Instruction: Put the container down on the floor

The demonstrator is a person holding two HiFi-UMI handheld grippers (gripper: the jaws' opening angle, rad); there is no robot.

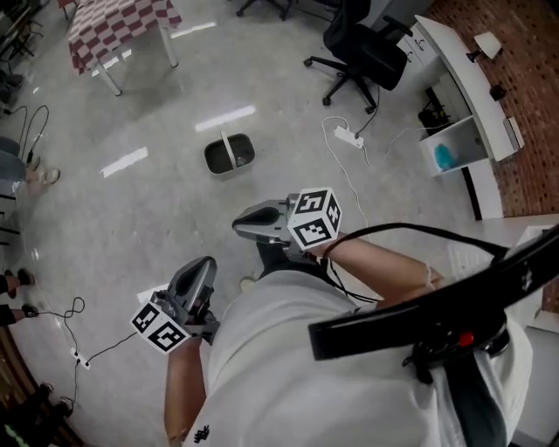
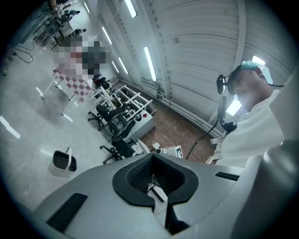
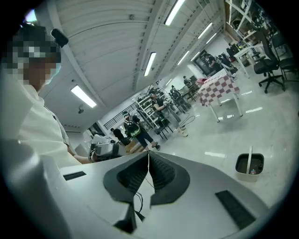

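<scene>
A: Head view, biggest first: pale polished floor across nearly everything, streaked with light reflections.

B: Furniture next?

A: Yes. Red-and-white checked table at the far left, long white desk down the right side, black office chair between them and nearer the desk.

B: Whereabouts of the task's thing?

A: Small grey container, down on the floor, handle upright across its middle. Well ahead of both tools and touched by neither. Same container low on the left in the left gripper view, and container low on the right in the right gripper view, alone on bare floor each time.

B: Tongs?

A: Left gripper held low at the person's left side; right gripper higher and closer to the container. Both clenched on nothing. Pads pressed together on the left gripper in its own view, and likewise on the right gripper.

B: Anything smaller?

A: White power strip on the floor just beside the chair base, with a thin cable trailing toward the person.
</scene>
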